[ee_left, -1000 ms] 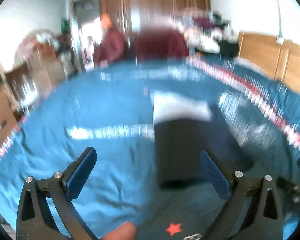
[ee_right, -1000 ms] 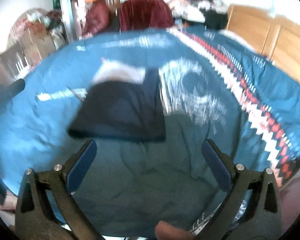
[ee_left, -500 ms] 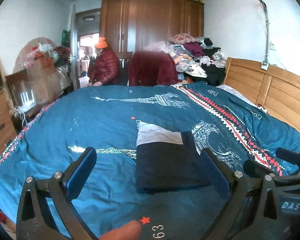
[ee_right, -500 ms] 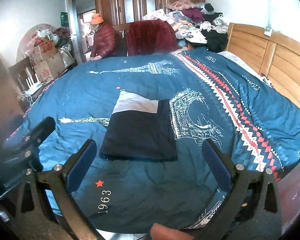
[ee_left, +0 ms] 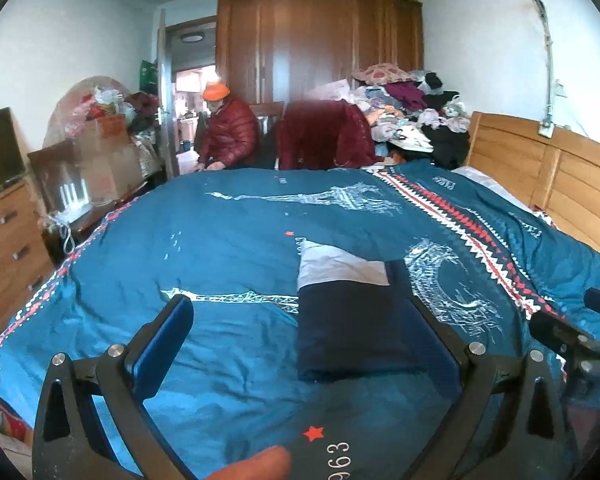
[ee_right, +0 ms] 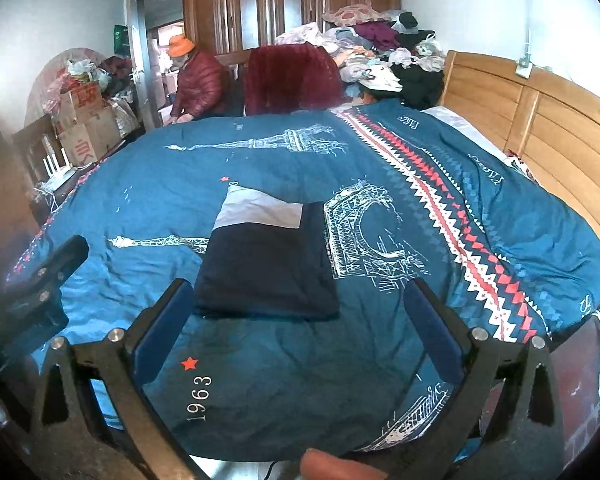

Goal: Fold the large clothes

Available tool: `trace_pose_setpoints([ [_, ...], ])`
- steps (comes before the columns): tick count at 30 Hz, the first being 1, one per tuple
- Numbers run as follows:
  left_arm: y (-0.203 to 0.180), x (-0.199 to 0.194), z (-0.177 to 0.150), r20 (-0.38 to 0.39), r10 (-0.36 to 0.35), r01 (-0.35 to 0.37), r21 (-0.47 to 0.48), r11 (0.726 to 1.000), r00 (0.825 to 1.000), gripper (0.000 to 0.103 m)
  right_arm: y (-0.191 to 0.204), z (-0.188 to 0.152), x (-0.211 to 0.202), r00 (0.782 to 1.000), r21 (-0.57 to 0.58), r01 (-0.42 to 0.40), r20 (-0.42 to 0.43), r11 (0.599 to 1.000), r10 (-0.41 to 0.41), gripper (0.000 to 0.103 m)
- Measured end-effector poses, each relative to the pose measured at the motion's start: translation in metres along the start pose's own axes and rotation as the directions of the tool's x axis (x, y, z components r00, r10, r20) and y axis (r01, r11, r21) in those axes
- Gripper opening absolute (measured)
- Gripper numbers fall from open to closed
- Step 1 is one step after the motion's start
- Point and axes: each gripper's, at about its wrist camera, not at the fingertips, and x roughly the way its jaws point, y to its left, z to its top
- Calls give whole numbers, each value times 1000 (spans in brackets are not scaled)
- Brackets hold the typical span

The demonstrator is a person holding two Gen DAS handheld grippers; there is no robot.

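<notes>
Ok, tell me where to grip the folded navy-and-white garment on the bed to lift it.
Grip the folded navy-and-white garment at its two near corners, coming from the near edge of the blue patterned quilt. It lies flat, a neat rectangle, its navy hem closest to both open grippers, so low, level jaws could probably pinch all layers there.

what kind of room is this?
A lived-in home bedroom, most likely: a bed with a blue quilt and wooden headboard, a wardrobe, and clothes piled behind.
</notes>
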Motion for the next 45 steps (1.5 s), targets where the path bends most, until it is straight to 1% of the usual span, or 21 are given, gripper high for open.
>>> trace_pose_setpoints([
  [4, -3, 1, -2, -13, -33, 33, 13, 999, 999, 103, -2, -2, -2, 1000, 4, 1, -4, 1000, -1, 103],
  [8, -3, 9, -5, -46, -36, 36, 15, 999, 998, 103, -1, -5, -4, 1000, -9, 14, -4, 1000, -14, 103],
  [12, -5, 11, -7, -49, -38, 39, 23, 999, 998, 103, -2, -5, -3, 1000, -11, 24, -6, 1000, -24, 103],
  [18, -6, 11, -5, -49, -60, 61, 21, 998, 997, 103, -1, -6, -2, 1000, -11, 28, -13, 1000, -28, 103],
  [23, -5, 13, -4, -46, -40, 41, 22, 999, 998, 103, -2, -7, -1, 999, -7, 29, -20, 1000, -29, 103],
  [45, -1, 14, -9, -62, -32, 32, 6, 999, 998, 103, -5, -10, 1, 999, -9, 30, -28, 1000, -30, 103],
])
